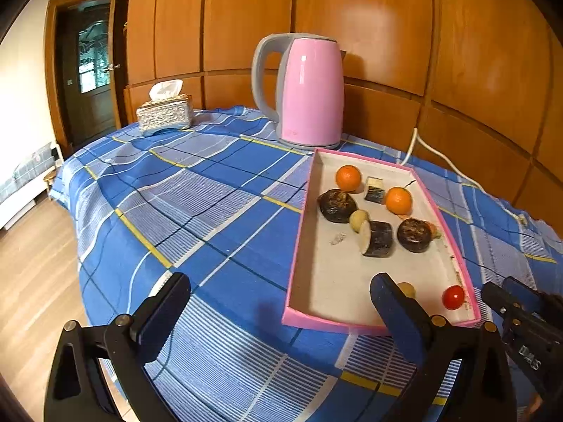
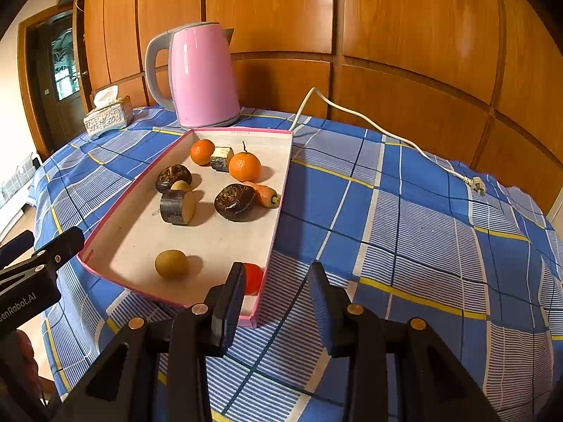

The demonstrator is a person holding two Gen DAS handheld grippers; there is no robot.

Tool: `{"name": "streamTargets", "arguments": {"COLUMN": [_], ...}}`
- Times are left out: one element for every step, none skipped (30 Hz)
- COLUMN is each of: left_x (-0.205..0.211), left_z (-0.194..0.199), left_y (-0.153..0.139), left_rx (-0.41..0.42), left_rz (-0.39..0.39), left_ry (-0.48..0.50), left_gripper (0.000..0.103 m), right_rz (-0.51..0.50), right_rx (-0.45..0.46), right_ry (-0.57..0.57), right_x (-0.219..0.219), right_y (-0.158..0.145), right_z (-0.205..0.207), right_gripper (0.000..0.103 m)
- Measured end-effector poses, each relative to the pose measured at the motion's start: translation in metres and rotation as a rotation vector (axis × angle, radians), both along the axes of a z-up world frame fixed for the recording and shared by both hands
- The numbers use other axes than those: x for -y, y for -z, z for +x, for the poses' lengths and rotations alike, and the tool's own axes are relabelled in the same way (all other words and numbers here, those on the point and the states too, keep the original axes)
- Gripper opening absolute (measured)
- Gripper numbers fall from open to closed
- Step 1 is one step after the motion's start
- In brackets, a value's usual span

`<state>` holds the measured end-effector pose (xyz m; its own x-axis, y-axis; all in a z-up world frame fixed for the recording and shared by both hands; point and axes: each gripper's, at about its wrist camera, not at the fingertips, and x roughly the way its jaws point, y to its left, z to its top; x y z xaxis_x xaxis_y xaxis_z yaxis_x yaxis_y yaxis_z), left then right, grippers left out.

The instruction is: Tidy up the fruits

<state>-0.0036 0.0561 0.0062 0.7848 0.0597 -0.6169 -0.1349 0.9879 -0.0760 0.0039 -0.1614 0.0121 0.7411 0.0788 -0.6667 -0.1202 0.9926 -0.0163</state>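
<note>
**A:** Where does the fruit lie against the claws?

**B:** All of it sits in the pink-rimmed tray (image 2: 281,190) on the blue plaid tablecloth (image 2: 422,228). The right gripper (image 2: 276,281) hovers at the tray's near right corner, jaws parted and empty, its left finger partly covering the cherry tomato (image 2: 254,277). The left gripper (image 1: 278,302) stands wide open and empty at the tray's near end, its right finger in front of the small yellow-green fruit (image 2: 171,264).

**A:** And around them?

**B:** Farther in lie two tangerines (image 2: 244,166), two dark round fruits (image 2: 235,202), two dark-skinned cut chunks (image 2: 177,206), another small pale fruit (image 2: 180,185) and a carrot piece (image 2: 265,194) touching one dark fruit. A pink kettle (image 2: 202,77) stands just behind the tray, a tissue box (image 2: 109,116) to its left, and a white power cord (image 2: 387,133) trails across the cloth to the right. The tray's low wall stands between the right gripper and the tomato.

**A:** Which way does the tray run?

**B:** Its long axis runs from the grippers away toward the kettle. The carrot piece lies angled toward the tray's right wall.
</note>
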Motion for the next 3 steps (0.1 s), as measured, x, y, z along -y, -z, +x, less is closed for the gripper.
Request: {"name": "streamTargets", "arguments": {"left_x": [-0.0005, -0.0006, -0.0002], "left_z": [-0.0006, -0.0008, -0.0007], "left_y": [-0.0003, -0.0007, -0.0011], "left_rx": [0.005, 0.007, 0.007], "left_rz": [-0.006, -0.007, -0.004], "left_ry": [0.001, 0.001, 0.001], "left_gripper": [0.103, 0.103, 0.103], "right_rz": [0.000, 0.000, 0.000], "right_rx": [0.000, 0.000, 0.002], "right_ry": [0.000, 0.000, 0.001], "right_x": [0.0000, 0.0000, 0.0004], "right_y": [0.0001, -0.0002, -0.0001], "right_z": [-0.0002, 0.0001, -0.0004], "right_gripper": [0.037, 0.037, 0.037]}}
